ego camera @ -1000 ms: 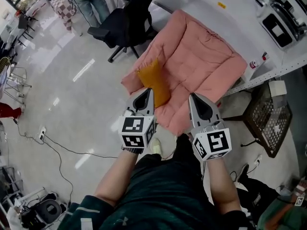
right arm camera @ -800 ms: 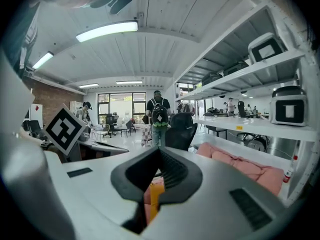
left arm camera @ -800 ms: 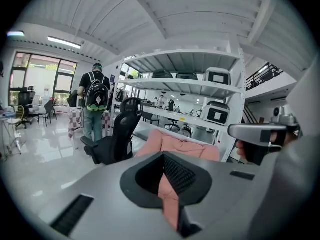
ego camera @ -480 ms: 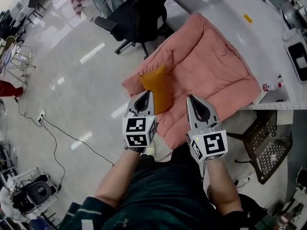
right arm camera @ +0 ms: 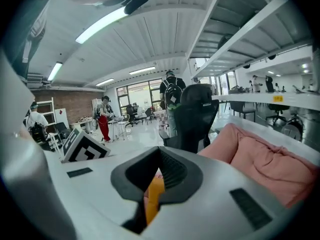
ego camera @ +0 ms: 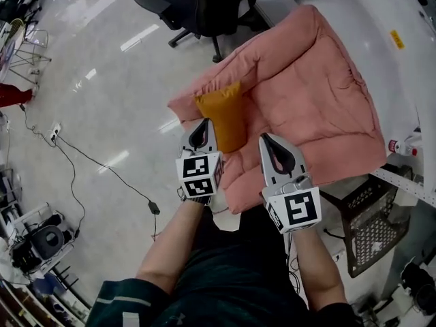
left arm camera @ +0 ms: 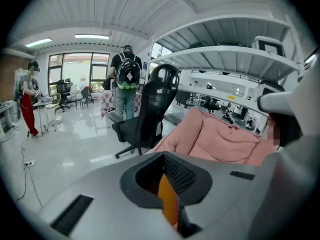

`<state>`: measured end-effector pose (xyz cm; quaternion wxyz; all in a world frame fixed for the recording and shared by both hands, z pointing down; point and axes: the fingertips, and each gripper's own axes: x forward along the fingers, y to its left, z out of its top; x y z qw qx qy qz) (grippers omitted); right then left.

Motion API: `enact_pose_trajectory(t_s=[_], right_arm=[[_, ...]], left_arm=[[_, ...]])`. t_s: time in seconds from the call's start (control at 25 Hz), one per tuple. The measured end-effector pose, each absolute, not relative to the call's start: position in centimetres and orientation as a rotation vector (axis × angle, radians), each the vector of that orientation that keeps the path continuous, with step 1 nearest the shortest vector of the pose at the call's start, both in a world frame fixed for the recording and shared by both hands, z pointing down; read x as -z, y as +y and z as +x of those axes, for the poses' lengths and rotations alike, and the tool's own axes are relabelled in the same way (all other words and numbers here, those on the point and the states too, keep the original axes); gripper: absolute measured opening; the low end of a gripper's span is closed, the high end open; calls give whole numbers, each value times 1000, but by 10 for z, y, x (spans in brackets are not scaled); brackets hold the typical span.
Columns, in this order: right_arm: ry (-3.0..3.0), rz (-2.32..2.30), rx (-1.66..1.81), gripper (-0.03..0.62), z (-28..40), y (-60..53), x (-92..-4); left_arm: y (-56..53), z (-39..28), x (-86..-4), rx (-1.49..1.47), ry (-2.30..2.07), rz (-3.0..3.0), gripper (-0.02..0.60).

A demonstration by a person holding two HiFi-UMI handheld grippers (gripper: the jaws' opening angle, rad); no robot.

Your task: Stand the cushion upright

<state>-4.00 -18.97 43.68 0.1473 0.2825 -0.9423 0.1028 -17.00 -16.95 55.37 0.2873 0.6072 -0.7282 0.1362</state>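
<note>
We see a salmon-pink quilted floor chair (ego camera: 306, 94) spread open below us, and we place everything else from it. The mustard-orange fabric cushion (ego camera: 223, 114) sits on the chair's left part, just inside the rolled left edge. From above we cannot tell whether it lies flat or leans.

Our left hand-held gripper (ego camera: 203, 123) hangs over the chair's near-left corner, just beside the cushion's near end and not touching it. In the left gripper view its jaws (left arm camera: 162, 155) are clenched together on nothing, with only a sliver of orange showing through the hollow behind the tips.

Our right hand-held gripper (ego camera: 265, 139) hangs over the chair's near edge, to the right of the cushion and apart from it. Its jaws (right arm camera: 159, 152) are likewise pressed together and empty.

A black swivel office chair (ego camera: 204, 5) stands on the glossy grey floor (ego camera: 102, 101) at the pink chair's far-left side. A dark wire basket (ego camera: 371, 230) sits off its near-right corner.
</note>
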Motion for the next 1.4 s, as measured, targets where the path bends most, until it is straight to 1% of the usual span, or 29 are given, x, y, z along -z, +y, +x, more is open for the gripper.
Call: enact_pose_trajectory(t_s=[0.48, 0.56, 0.8, 0.92, 1.04, 1.4], right_arm=[[-2672, 773, -416, 3, -38, -213, -509], [-2667, 780, -428, 3, -34, -214, -518], [-2640, 800, -467, 3, -23, -213, -541], [-2626, 811, -478, 3, -20, -209, -551], [-2610, 815, -485, 3, -17, -206, -558], [-2555, 826, -506, 3, -3, -206, -576]], left_arm=[[-181, -177, -680, -451, -1889, 1423, 10], [-181, -176, -698, -451, -1877, 1392, 64], [-174, -173, -744, -476, -1847, 1320, 106], [-170, -176, -762, -488, -1843, 1287, 151], [-171, -177, -781, -510, -1822, 1266, 167], [-184, -184, -803, -562, -1842, 1240, 166]])
